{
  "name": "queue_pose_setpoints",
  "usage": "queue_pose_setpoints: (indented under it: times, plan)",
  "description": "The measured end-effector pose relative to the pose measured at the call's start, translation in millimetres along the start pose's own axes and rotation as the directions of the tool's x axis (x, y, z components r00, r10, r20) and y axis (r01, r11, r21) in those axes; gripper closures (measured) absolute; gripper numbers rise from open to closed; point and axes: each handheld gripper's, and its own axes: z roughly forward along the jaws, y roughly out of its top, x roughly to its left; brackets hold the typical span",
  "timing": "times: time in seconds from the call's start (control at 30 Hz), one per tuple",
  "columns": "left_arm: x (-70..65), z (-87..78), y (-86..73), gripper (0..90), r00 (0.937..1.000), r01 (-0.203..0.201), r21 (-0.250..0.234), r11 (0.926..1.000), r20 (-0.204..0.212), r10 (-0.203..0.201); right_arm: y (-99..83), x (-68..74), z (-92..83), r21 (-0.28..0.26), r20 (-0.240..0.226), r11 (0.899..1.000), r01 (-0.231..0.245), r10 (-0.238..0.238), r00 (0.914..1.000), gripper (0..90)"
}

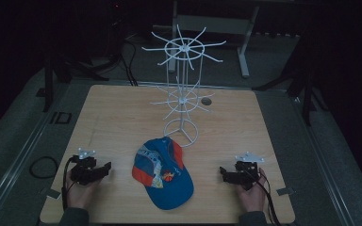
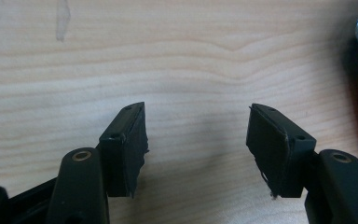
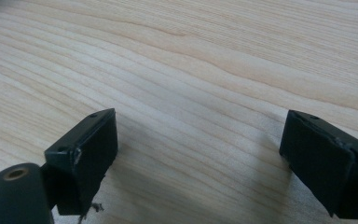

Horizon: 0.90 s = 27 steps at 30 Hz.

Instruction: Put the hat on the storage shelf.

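We see a blue-and-orange fabric baseball cap (image 1: pixel 163 173) lying on the pale wooden table (image 1: pixel 122 117), between our left gripper (image 1: pixel 104 169) and right gripper (image 1: pixel 223 172), just in front of the white wire two-tier rack (image 1: pixel 184 89). Both grippers' jaws stand apart, empty. We judge nothing has begun; next, likely one gripper closes on the cap's edge.

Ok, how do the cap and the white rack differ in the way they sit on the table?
The cap lies low and flat near the front edge, between the two grippers; the white rack stands upright farther back. The cap is soft blue and orange cloth; the rack is thin bare wire. Both rest on the wooden table.
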Motion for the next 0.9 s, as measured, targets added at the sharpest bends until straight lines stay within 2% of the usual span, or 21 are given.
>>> queue_pose_setpoints:
  times: [0.17,0.63,0.7,0.73,0.77,0.83,0.87,0.9]
  plan:
    - [-5.0,3.8,-1.4,38.4,0.9999,-0.015,0.028,0.9995,0.001,0.015,0.0,0.1,0.0,0.0,0.0,1.0,-0.001,0.001,1.0,11.0]
    - [-4.7,2.7,-1.0,39.2,1.0,-0.006,0.017,0.9998,0.0,0.006,0.1,0.8,0.1,0.0,0.007,1.0,-0.006,0.006,1.0,11.5]
    - [-4.5,2.8,-1.0,39.2,1.0,-0.005,0.018,0.9998,0.001,0.005,0.5,1.9,-0.8,-0.01,0.019,1.0,-0.01,0.01,0.9998,21.3]
    - [-4.2,3.3,-0.8,39.2,1.0,-0.002,0.018,0.9998,0.002,0.002,2.0,3.2,-2.4,-0.004,0.025,1.0,-0.017,0.017,0.9995,30.5]
    - [-4.1,3.4,-0.6,39.2,1.0,-0.001,0.018,0.9998,0.002,0.001,4.4,4.3,-3.4,0.007,0.024,1.0,-0.015,0.015,0.9996,35.1]
    - [-4.2,3.7,-0.5,39.2,1.0,0.001,0.016,0.9999,0.001,-0.001,7.2,5.9,-3.5,0.022,0.021,1.0,-0.008,0.008,0.9997,38.0]
    - [-4.4,3.9,-0.3,39.2,1.0,-0.001,0.017,0.9999,0.0,0.001,13.0,11.1,-4.6,0.023,0.017,1.0,0.019,-0.019,0.9997,41.7]
    - [-4.4,3.9,-0.3,39.2,1.0,-0.001,0.017,0.9999,0.0,0.001,13.0,11.1,-4.6,0.023,0.017,1.0,0.019,-0.019,0.9997,41.7]
